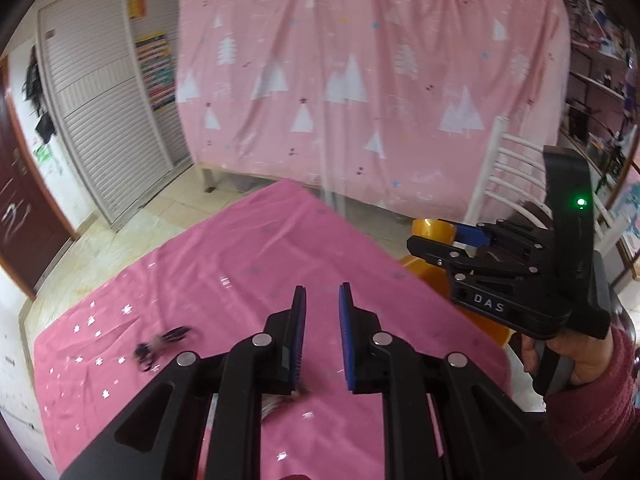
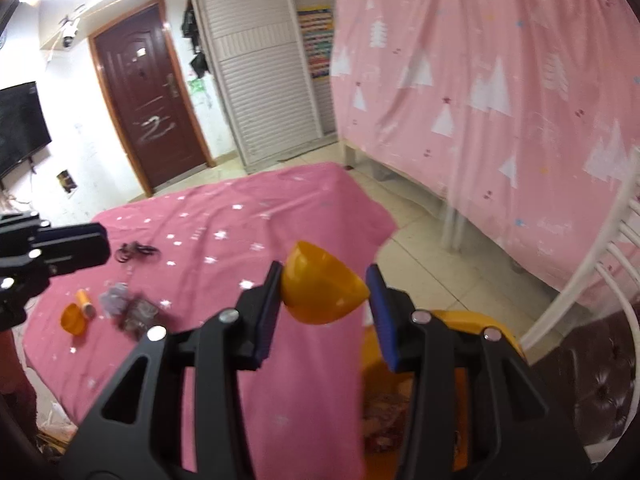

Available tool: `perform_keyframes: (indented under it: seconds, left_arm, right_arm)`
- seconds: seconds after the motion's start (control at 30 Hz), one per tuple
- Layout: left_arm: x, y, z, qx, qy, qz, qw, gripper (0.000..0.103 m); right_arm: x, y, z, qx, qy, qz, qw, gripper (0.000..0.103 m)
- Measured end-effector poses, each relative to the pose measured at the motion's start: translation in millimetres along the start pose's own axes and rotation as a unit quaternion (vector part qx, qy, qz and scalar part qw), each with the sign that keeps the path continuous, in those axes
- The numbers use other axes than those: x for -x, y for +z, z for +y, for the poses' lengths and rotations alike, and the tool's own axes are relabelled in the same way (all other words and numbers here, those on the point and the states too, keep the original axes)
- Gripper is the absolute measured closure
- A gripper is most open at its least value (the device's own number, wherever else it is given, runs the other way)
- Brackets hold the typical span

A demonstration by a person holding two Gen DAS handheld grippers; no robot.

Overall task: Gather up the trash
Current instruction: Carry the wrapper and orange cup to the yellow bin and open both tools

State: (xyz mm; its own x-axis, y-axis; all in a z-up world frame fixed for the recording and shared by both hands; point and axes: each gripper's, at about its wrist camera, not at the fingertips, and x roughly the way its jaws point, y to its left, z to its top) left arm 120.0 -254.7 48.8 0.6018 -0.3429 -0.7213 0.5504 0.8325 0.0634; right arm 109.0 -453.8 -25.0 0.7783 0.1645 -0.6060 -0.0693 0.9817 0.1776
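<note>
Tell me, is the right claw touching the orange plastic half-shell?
Touching. The right wrist view shows the right claw pinching the orange plastic half-shell between both pads.

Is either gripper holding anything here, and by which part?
The right gripper holds an orange half-shell, pads on its opposite outer sides, near the rim. The left gripper holds nothing visible.

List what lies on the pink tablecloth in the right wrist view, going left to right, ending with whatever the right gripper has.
Small orange cup → orange tube → crumpled wrappers → orange bowl-shaped shell between the fingers of the right gripper. The black cord lies farther back, above the tube and wrappers, so it is left out of the order.
</note>
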Motion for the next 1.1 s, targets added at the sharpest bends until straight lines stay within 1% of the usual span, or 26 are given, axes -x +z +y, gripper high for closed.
perform_keyframes:
  seconds: [0.1,0.17,0.2,0.23,0.27,0.3,0.33,0.37,0.43,0.53,0.63,0.67,0.73,0.8,0.83,0.9,0.93,1.1]
  left_arm:
    - [-7,5,-11,-0.006,0.003,0.007,1.0000,0.093]
    - [-13,6,-6,0.003,0.006,0.022,0.9997,0.092]
    - [-17,4,1,0.009,0.011,0.035,0.9993,0.089]
    - [-21,0,9,0.015,0.015,0.045,0.9988,0.084]
    - [-23,-4,15,0.019,0.019,0.054,0.9982,0.060]
    - [-27,-7,23,0.025,0.023,0.065,0.9973,0.030]
    - [-29,-13,29,0.034,0.024,0.074,0.9964,0.021]
    - [-32,-20,38,0.050,0.027,0.085,0.9948,0.019]
    - [-37,-30,47,0.060,0.039,0.099,0.9925,0.019]
    - [-41,-40,51,0.054,0.032,0.110,0.9920,0.019]
    - [-45,-43,48,0.029,0.019,0.099,0.9945,0.021]
    - [-46,-45,48,0.016,0.010,0.097,0.9951,0.023]
    - [-51,-50,47,-0.008,0.006,0.100,0.9949,0.030]
    - [-55,-53,47,-0.025,0.004,0.105,0.9942,0.045]
    - [-57,-56,48,-0.031,0.004,0.109,0.9935,0.047]
    - [-63,-60,50,-0.038,0.007,0.118,0.9922,0.054]
    - [-64,-62,52,-0.041,0.006,0.120,0.9919,0.055]
    - [-63,-63,47,-0.053,0.002,0.113,0.9922,0.063]
  right_arm:
    - [3,-7,-18,-0.002,-0.015,0.006,1.000,0.063]
    - [5,-14,-31,-0.010,-0.020,0.008,1.000,0.063]
    - [7,-17,-38,-0.017,-0.022,0.010,1.000,0.063]
    - [7,-20,-45,-0.024,-0.023,0.012,0.999,0.063]
    - [6,-22,-48,-0.027,-0.024,0.014,0.999,0.063]
    - [4,-23,-54,-0.032,-0.025,0.017,0.999,0.063]
    - [3,-24,-57,-0.036,-0.025,0.018,0.999,0.063]
    - [2,-24,-59,-0.039,-0.022,0.019,0.999,0.063]
    - [0,-25,-60,-0.042,-0.018,0.022,0.999,0.063]
    - [-3,-32,-57,-0.033,-0.022,0.031,0.999,0.063]
    - [-6,-40,-61,-0.030,-0.036,0.044,0.998,0.063]
    - [-6,-43,-62,-0.031,-0.040,0.047,0.998,0.063]
    - [-9,-45,-65,-0.033,-0.040,0.053,0.997,0.063]
    - [-10,-46,-66,-0.033,-0.041,0.055,0.997,0.062]
    - [-11,-47,-66,-0.032,-0.039,0.057,0.997,0.062]
    - [-14,-49,-65,-0.028,-0.039,0.062,0.997,0.062]
    - [-16,-49,-65,-0.027,-0.039,0.064,0.997,0.062]
    - [-20,-51,-66,-0.024,-0.042,0.071,0.996,0.062]
